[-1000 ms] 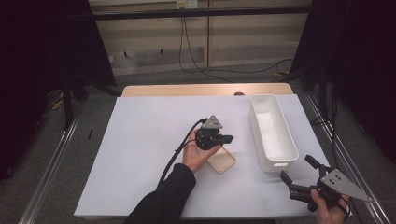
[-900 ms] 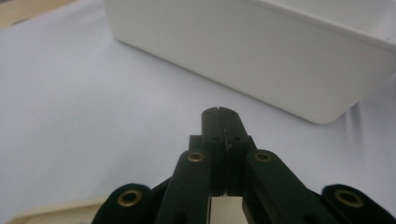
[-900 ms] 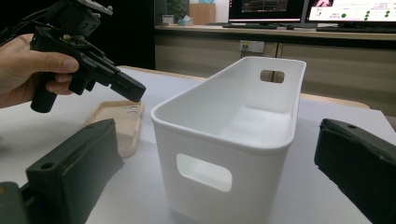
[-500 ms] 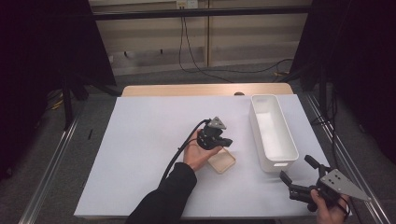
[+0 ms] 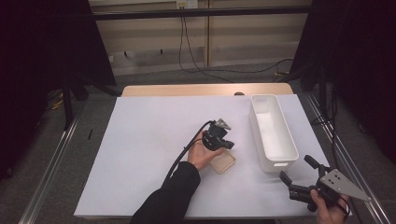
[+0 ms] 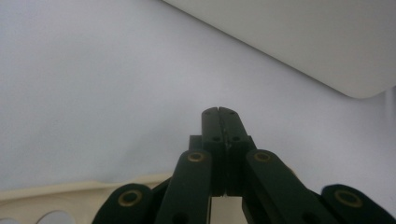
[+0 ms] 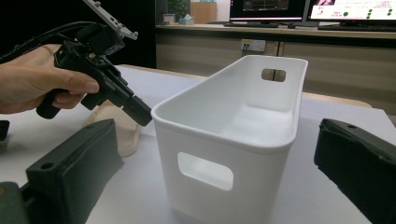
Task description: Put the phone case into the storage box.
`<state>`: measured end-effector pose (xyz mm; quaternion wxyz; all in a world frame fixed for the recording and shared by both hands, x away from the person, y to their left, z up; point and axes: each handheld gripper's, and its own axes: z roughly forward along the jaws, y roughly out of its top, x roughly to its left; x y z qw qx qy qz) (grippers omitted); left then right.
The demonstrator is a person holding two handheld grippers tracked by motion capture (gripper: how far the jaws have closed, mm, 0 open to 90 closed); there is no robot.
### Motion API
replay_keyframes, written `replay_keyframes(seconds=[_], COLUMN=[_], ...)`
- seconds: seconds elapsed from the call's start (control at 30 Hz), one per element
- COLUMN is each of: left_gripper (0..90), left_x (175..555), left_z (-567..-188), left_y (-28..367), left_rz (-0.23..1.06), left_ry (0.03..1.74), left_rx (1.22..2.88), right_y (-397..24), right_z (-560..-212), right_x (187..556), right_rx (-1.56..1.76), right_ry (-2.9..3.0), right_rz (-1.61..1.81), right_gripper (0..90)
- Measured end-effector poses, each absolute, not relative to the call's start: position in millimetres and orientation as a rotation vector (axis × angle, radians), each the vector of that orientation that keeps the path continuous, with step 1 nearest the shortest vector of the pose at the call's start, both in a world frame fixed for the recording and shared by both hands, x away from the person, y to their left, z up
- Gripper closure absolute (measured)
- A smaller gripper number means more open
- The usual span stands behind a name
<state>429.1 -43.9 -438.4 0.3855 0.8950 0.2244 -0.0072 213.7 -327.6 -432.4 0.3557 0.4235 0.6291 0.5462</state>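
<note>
White sheet covers the bench [image 5: 140,154], wooden edge showing at the far side; dark curtains left and right, cables on the floor behind.

Containers: long white plastic bin with handle cut-outs [image 5: 273,133] sits on the right half of the bench, long axis running away from the person. Inside looks bare white in both the high view and the right gripper view [image 7: 243,116].

Shallow beige square tray [image 5: 222,163] lies flat on the sheet, just left of the bin's near end, not touching it. From the left gripper view its rim is at bottom left [image 6: 60,198], with pale round patches on it; can't tell what they are.

Left gripper [image 5: 227,145]: held in the left hand [image 5: 201,153], sleeve coming in from the bottom edge, black cable looping back along the forearm. Gripper body hangs over the tray's far edge, nose angled down toward the gap between tray and bin. Fingers [image 6: 219,126] pressed together, nothing between them. Right gripper view has it from the side [image 7: 140,112], tip just above the tray and close to the bin's corner.

Right gripper [image 5: 296,172]: at the near right corner of the bench, held in the right hand [image 5: 327,207], pointing at the bin's near end wall. Fingers [image 7: 74,172] wide apart, holding nothing; bin end sits between them in that view, well short of contact.
</note>
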Motion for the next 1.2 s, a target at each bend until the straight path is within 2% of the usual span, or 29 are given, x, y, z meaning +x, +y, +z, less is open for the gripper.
replay_keyframes(seconds=[0.2,0.3,1.2], left_gripper=[90.0,90.0,90.0], left_x=[425.9,421.3,418.4], left_z=[-442.1,-445.6,-448.0], left_y=[-49.1,-54.3,-42.2], left_rz=[-0.059,-0.034,-0.084], left_ry=[0.577,0.558,0.573], left_rx=[2.295,2.349,2.337], right_y=[-327.9,-328.3,-327.7], right_z=[-432.1,-432.3,-432.0], right_x=[213.3,213.5,212.5], right_rx=[1.096,1.093,1.092], right_ry=[1.621,1.622,1.621], right_rz=[1.414,1.411,1.412], right_gripper=[0.0,0.0,0.0])
